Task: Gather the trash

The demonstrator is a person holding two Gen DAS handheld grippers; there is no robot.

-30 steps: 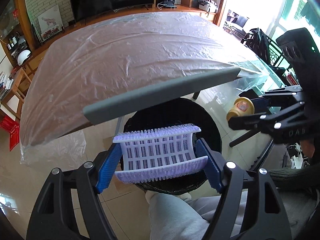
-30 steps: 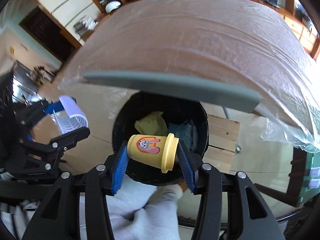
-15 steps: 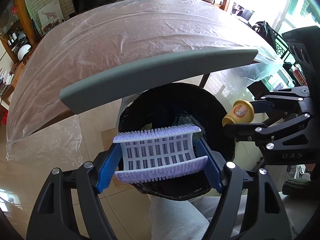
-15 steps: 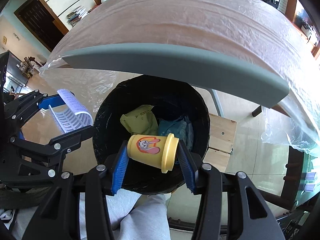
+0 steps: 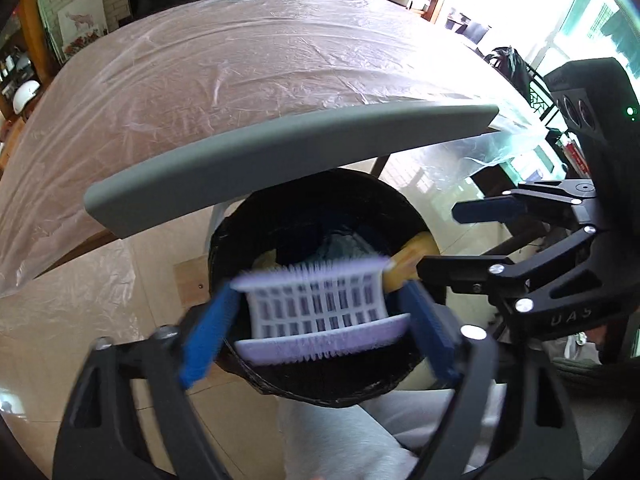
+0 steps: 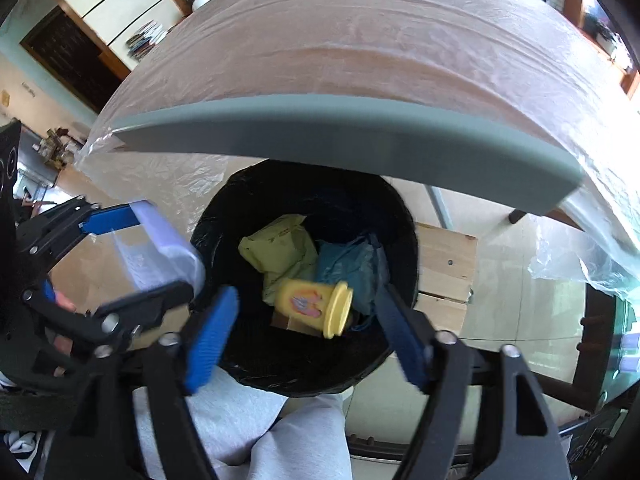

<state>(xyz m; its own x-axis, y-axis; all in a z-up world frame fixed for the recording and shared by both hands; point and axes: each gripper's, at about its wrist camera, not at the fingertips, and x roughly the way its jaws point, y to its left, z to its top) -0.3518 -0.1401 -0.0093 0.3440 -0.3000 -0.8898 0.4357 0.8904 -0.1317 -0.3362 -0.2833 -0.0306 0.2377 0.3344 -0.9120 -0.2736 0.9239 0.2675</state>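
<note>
Bright daylight from windows (image 5: 592,20) at upper right, blown out to white. Soft glare on plastic sheet (image 5: 240,72) and floor tiles (image 6: 500,280). Bin (image 6: 304,280) interior dark, in shade. Motion blur on blue fingers (image 6: 210,338) and white basket (image 5: 316,300). Strong fisheye bending and black corners at edges.

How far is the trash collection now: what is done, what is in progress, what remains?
Done: the yellow cup, yellow wrapper and blue bag lie in the black bin; the right gripper is open. In progress: the left gripper is open around the purple mesh basket over the bin. Left: nothing shows on the table.
</note>
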